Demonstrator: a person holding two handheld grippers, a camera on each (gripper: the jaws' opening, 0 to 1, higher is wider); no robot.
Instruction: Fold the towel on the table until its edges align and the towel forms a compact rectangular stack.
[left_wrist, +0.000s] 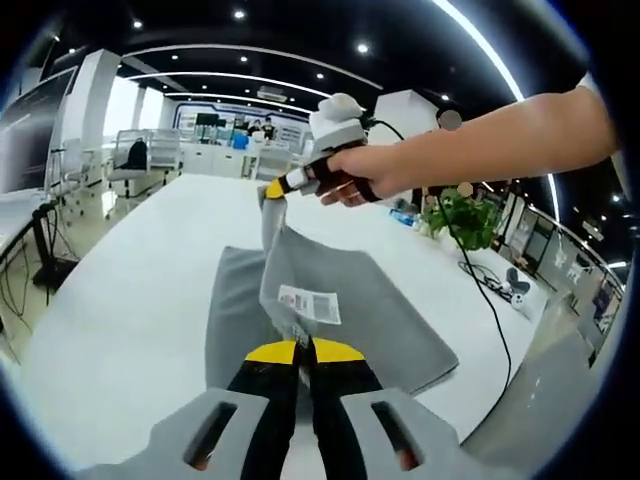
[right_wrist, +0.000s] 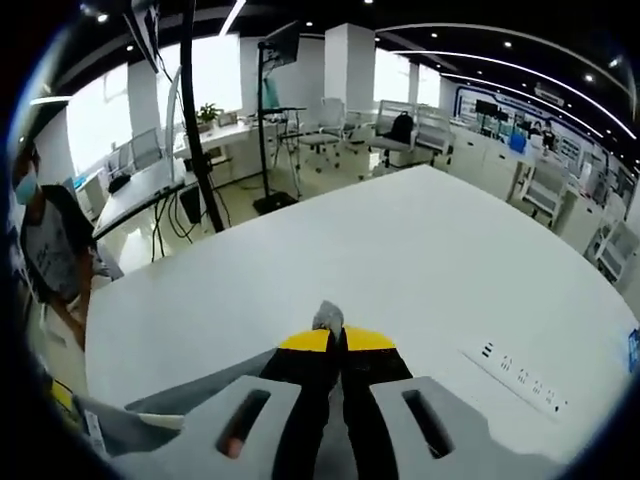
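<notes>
Nearest the lens in the left gripper view, the left gripper (left_wrist: 298, 352) has its yellow-tipped black jaws pressed together on an edge of the grey towel (left_wrist: 400, 320), which rises from the white table (left_wrist: 130, 300) as a lifted fold. A white label (left_wrist: 309, 303) sewn to the towel hangs just past the jaw tips; it carries dark print and what looks like a barcode, too small to read. Further along the same raised edge, the right gripper (left_wrist: 273, 187) pinches the towel's far corner with its jaws closed on the cloth, held by a person's hand (left_wrist: 365, 178) whose bare forearm reaches in from the right. The rest of the towel lies flat on the table beneath. A black cable (left_wrist: 487, 295) trails across the table's right side, near a green potted plant (left_wrist: 462, 215); desks and chairs of an open office stand behind. Turning to the right gripper view, the right gripper (right_wrist: 335, 342) shows its yellow tips shut on a small grey tuft of towel (right_wrist: 327, 315), and more grey cloth hangs low on the left. A white power strip (right_wrist: 515, 378) lies on the table to the right. A black stand (right_wrist: 195, 120) rises beyond the table edge, and a person (right_wrist: 45, 250) stands at the far left.
</notes>
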